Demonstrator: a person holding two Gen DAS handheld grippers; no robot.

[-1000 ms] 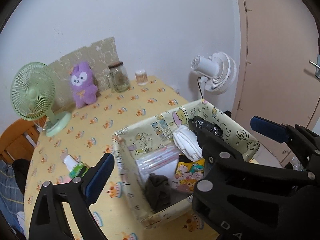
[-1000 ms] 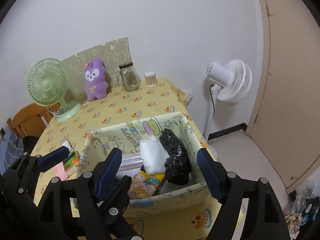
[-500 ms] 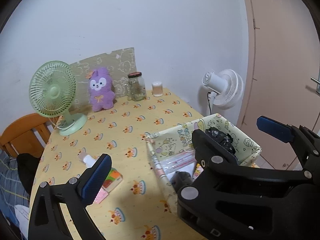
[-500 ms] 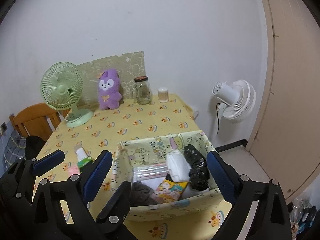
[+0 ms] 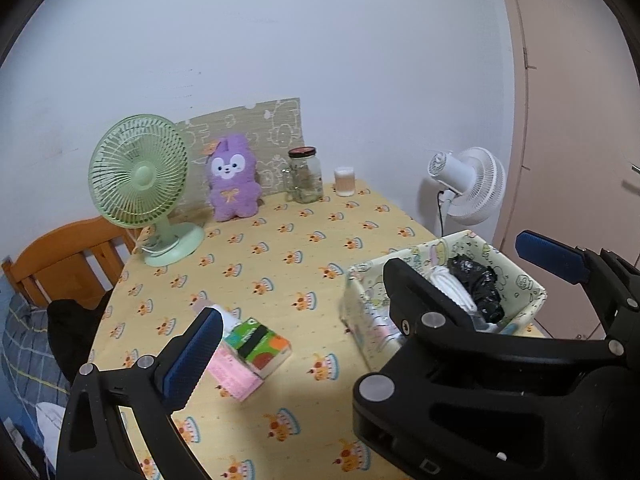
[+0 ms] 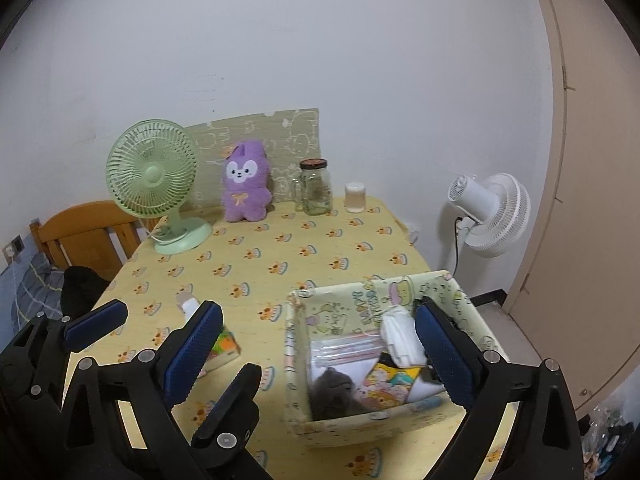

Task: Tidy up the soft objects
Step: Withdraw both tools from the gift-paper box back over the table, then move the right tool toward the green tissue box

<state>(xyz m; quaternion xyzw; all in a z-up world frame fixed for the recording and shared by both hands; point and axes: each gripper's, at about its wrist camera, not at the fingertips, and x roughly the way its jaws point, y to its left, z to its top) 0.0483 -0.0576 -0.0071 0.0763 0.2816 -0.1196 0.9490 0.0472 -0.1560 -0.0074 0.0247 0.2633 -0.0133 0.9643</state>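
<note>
right tool (image 6: 316,354) spread, empty, above near desk (image 6: 280,248) | left tool (image 5: 372,304) spread, empty | box (image 6: 298,364) near right, already holding soft items | tissue packs (image 5: 250,354) near left, likely next: pinch mid-pack gently | plush (image 6: 245,188) far, against wall

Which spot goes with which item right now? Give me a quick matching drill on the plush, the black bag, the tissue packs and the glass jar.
Items:
1. purple plush
2. black bag
3. tissue packs
4. glass jar

Places:
A. inside the fabric bin
B. loose on the tablecloth, left of the bin
C. at the back, next to the green fan
D. at the back, beside the small white cup

Pairs: 1-C, 2-A, 3-B, 4-D
</note>
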